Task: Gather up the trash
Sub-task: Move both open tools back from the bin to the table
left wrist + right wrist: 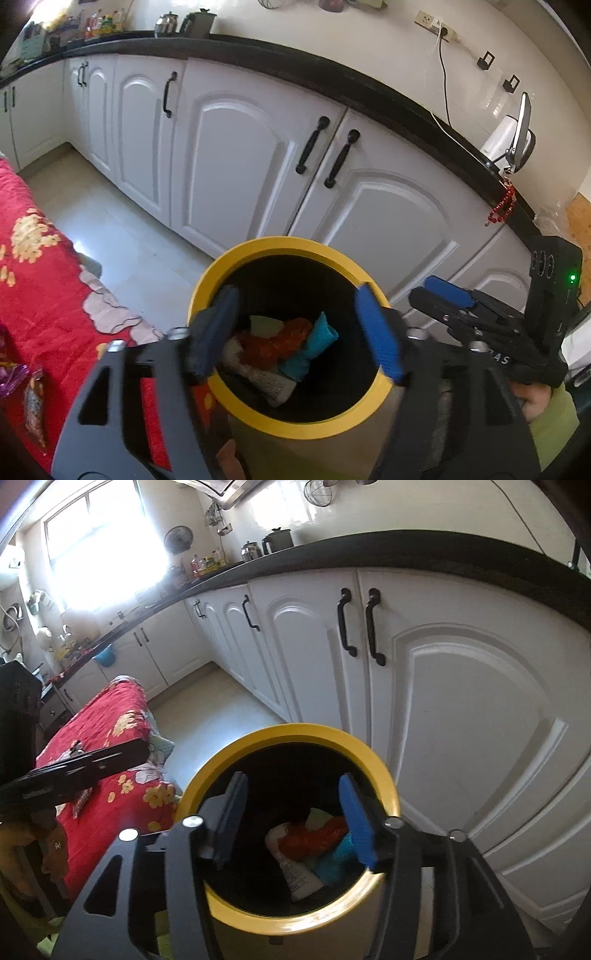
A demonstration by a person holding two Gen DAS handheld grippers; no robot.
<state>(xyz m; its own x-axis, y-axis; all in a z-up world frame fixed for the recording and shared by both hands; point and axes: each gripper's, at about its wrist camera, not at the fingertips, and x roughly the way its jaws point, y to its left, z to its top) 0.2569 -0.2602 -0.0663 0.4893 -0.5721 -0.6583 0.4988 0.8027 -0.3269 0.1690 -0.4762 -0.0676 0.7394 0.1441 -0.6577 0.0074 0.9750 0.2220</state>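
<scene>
Both claws hang over the yellow-rimmed bin [291, 417], which stands on the floor just in front of the white cabinet doors [236, 155]. The left claw [299, 332] is released, its blue fingers spread wide above the bin's mouth with nothing between them; the right claw [291, 823] is likewise spread and empty over the same opening.

Inside the bin lies the collected trash: an orange crumpled wrapper [277, 341], a teal packet [310, 347] just beside it, and a white printed packet [295, 875] beneath them (a paler scrap sits further back, too dim to name).

This looks like the drop step, just finished or nearly so, since both claws are empty right above the bin.

To the left of the bin is a bed with a red floral cover [40, 295], and on it, at the frame's left edge, lie what seem to be more shiny wrappers [31, 402]. The next move probably calls for swinging a claw away from the bin toward that cover, lowering it over one wrapper, and closing gently enough to pinch thin foil without dragging the cloth.
</scene>
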